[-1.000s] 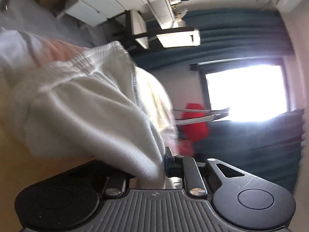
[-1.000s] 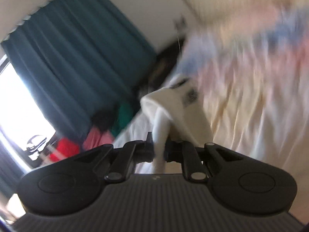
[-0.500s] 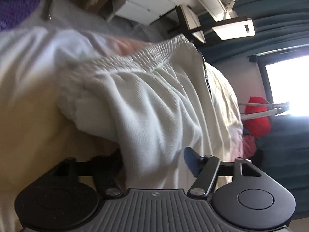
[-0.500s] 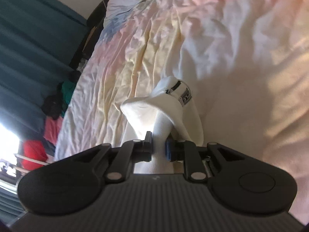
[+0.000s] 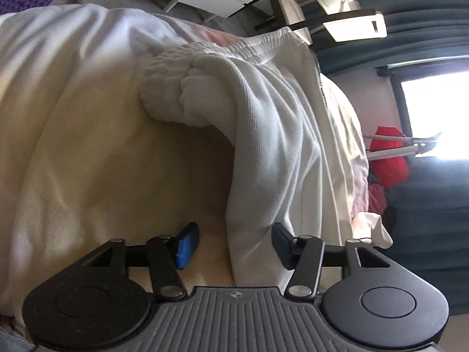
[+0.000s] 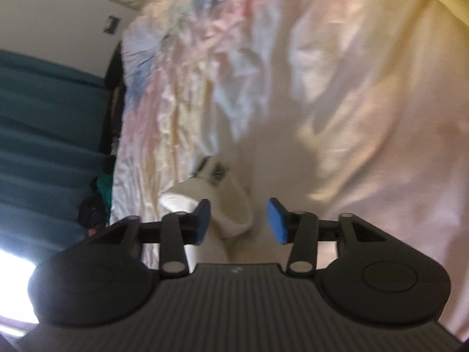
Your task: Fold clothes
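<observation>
Garment: white ribbed-knit trousers sprawl mid-frame on pastel bedsheet.
Tongs: left gripper narrowing, right gripper widening; both released, cloth loose between.
Surroundings: teal curtain left; red bundle right.

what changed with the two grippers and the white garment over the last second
Both grippers let go. The left gripper was clamped on the white garment; its jaws opened wide, then closed partway, and the cloth lies loose between them. The right gripper has just been opening, freeing its pinched fold. The garment stays on the pastel bedsheet.
</observation>
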Available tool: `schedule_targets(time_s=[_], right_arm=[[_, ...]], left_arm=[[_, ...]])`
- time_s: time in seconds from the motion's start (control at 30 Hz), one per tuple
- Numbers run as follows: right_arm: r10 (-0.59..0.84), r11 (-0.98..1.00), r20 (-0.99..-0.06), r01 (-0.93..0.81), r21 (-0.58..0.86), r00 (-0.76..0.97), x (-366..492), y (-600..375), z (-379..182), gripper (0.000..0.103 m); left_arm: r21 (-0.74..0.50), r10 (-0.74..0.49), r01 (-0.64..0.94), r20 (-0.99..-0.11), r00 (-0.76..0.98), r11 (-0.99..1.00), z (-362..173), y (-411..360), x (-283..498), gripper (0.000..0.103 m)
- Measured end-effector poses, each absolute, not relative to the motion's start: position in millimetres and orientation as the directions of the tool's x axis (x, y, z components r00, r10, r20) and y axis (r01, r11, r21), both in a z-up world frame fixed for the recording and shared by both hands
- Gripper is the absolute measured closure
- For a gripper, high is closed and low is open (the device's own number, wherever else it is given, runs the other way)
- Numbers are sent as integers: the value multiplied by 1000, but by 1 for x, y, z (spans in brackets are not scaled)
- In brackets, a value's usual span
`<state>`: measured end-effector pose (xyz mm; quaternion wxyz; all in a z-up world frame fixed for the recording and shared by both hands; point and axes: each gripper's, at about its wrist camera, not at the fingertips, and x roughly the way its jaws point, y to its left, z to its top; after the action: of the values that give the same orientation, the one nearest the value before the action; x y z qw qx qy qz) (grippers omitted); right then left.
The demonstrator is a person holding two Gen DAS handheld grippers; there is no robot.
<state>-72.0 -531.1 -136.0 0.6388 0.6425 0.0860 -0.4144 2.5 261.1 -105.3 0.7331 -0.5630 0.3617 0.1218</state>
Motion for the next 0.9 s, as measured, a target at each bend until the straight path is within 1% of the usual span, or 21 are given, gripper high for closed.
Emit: schedule_targets(time_s=[0.07,0.1,0.13,0.23,0.3,0.37,0.43,0.47,0.5,0.53,0.6,0.7,0.8,0.83,0.9], right_arm=[[-395,-181,-651,640,747,648,-69,-533,-140,62],[-381,-172,-650,640,748,657,-64,-533,-141,62],[-361,-150,-648,644,750,670,-56,-534,-142,61],[-318,-93,-664,674,733,677,-33,-535,-144,58],[-291,-65,-706,723,688,646,-17,-538,-149,57],[-265,-62,-706,719,692,656,-7,-545,-160,57],[-287,-50,-704,724,688,650,-2,-552,-166,59],[-301,-35,-699,725,688,648,0,-555,-167,63],[-327,-25,-690,724,689,646,-1,-558,-165,81],[-353,-17,-675,717,697,648,-2,-560,-162,87],[-400,-1,-642,700,714,655,-5,-564,-155,91],[-433,50,-616,700,713,658,2,-573,-134,92],[-443,216,-565,694,686,696,10,-579,-97,92],[-425,302,-531,668,680,733,15,-580,-82,92],[-351,447,-495,607,658,795,18,-579,-59,92]], left_arm=[[-755,-226,-566,-646,729,331,-104,262,0,66],[-766,-223,-549,-630,744,333,-102,263,0,75],[-776,-224,-532,-616,755,339,-99,263,1,80],[-796,-228,-487,-581,781,358,-94,260,6,87],[-797,-225,-477,-575,786,371,-92,257,10,89],[-795,-218,-472,-573,790,380,-91,254,16,90],[-798,-212,-465,-566,796,384,-90,252,22,95],[-804,-210,-456,-556,804,382,-89,250,24,96],[-811,-208,-445,-544,813,380,-87,249,27,97],[-820,-206,-428,-526,825,379,-85,249,28,97],[-843,-202,-386,-480,854,375,-79,251,30,98],[-876,-220,-323,-415,883,357,-73,255,33,98],[-896,-257,-284,-380,889,342,-71,257,37,98],[-904,-264,-274,-367,892,329,-71,258,38,98],[-919,-278,-264,-346,896,294,-73,263,40,97]])
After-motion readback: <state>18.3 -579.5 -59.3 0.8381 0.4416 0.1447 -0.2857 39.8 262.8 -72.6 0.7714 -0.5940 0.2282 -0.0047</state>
